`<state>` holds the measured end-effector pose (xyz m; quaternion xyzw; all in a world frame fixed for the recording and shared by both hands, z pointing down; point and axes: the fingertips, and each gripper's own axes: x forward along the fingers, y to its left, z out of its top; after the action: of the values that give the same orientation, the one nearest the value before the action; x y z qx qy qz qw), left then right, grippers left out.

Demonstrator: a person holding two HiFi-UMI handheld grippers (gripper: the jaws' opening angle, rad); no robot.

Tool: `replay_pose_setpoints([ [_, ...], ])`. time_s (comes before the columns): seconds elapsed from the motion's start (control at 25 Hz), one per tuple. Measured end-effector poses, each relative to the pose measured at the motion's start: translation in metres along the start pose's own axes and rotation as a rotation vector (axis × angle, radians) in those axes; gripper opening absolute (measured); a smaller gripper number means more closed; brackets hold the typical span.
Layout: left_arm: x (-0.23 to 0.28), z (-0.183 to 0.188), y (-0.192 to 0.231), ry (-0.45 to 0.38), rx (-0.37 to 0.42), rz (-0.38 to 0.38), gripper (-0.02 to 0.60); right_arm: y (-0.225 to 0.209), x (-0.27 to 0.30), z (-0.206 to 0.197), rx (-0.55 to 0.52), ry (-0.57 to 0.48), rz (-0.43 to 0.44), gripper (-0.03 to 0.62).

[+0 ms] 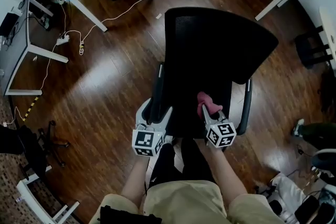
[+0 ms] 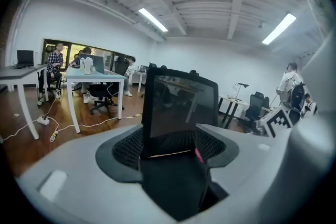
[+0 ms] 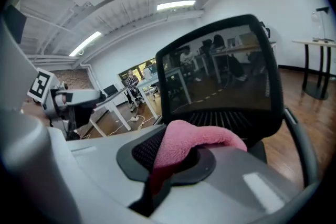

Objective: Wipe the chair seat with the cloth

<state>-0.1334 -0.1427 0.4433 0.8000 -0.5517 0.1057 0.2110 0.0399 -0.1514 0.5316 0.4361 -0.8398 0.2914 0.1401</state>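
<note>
Over front edge of black chair seat (image 1: 184, 105): my right claw (image 1: 208, 111) clamped on pink cloth (image 1: 203, 98), cloth bulging past claw tips, above seat's right side. Cannot tell whether cloth touches seat. My left claw (image 1: 154, 114) spread wide, nothing in it, at seat's left front corner. Backrest (image 1: 210, 44) beyond both.

1. Ceiling strip lights (image 2: 155, 19) above the left tongs (image 2: 173, 153) give bright, even light.
2. The wood floor (image 1: 100, 73) left of them carries a pale glare.
3. The chair seat (image 1: 189, 107) ahead is near-black, detail lost.
4. The cloth (image 3: 194, 139) in the right tongs (image 3: 173, 159) is sharp.
5. Every view bends at its edges; corners are black.
</note>
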Motion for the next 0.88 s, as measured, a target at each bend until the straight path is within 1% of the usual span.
replay_pose_setpoints([
  [0.08, 0.018, -0.013, 0.001, 0.035, 0.021, -0.010, 0.276, -0.005, 0.047, -0.009, -0.002, 0.006, 0.062, 0.018],
  [0.12, 0.028, -0.020, 0.000, 0.053, 0.037, -0.017, 0.264, -0.007, 0.069, -0.015, 0.020, 0.002, 0.098, 0.018],
  [0.2, 0.048, -0.033, 0.001, 0.081, 0.067, -0.031, 0.264, -0.010, 0.116, -0.028, 0.071, 0.000, 0.165, 0.018],
  [0.28, 0.065, -0.042, 0.007, 0.095, 0.083, -0.041, 0.264, -0.010, 0.164, -0.049, 0.083, 0.030, 0.210, 0.018],
  [0.44, 0.089, -0.057, 0.018, 0.111, 0.112, -0.058, 0.264, -0.016, 0.252, -0.095, 0.063, 0.111, 0.236, 0.018],
  [0.52, 0.091, -0.067, 0.023, 0.136, 0.119, -0.063, 0.264, -0.012, 0.285, -0.116, 0.071, 0.125, 0.245, 0.018],
  [0.6, 0.088, -0.075, 0.031, 0.162, 0.109, -0.058, 0.264, -0.007, 0.308, -0.136, 0.063, 0.136, 0.233, 0.017],
  [0.64, 0.087, -0.079, 0.033, 0.170, 0.093, -0.055, 0.264, -0.012, 0.313, -0.144, 0.051, 0.144, 0.208, 0.017],
  [0.68, 0.087, -0.083, 0.031, 0.176, 0.077, -0.056, 0.264, -0.026, 0.313, -0.151, 0.042, 0.152, 0.165, 0.017],
  [0.72, 0.089, -0.087, 0.027, 0.180, 0.069, -0.063, 0.263, -0.049, 0.307, -0.156, 0.039, 0.159, 0.104, 0.017],
  [0.8, 0.095, -0.092, 0.016, 0.185, 0.075, -0.087, 0.262, -0.113, 0.278, -0.161, 0.053, 0.165, -0.066, 0.017],
  [0.88, 0.102, -0.096, 0.002, 0.187, 0.092, -0.116, 0.261, -0.192, 0.230, -0.162, 0.104, 0.151, -0.267, 0.017],
])
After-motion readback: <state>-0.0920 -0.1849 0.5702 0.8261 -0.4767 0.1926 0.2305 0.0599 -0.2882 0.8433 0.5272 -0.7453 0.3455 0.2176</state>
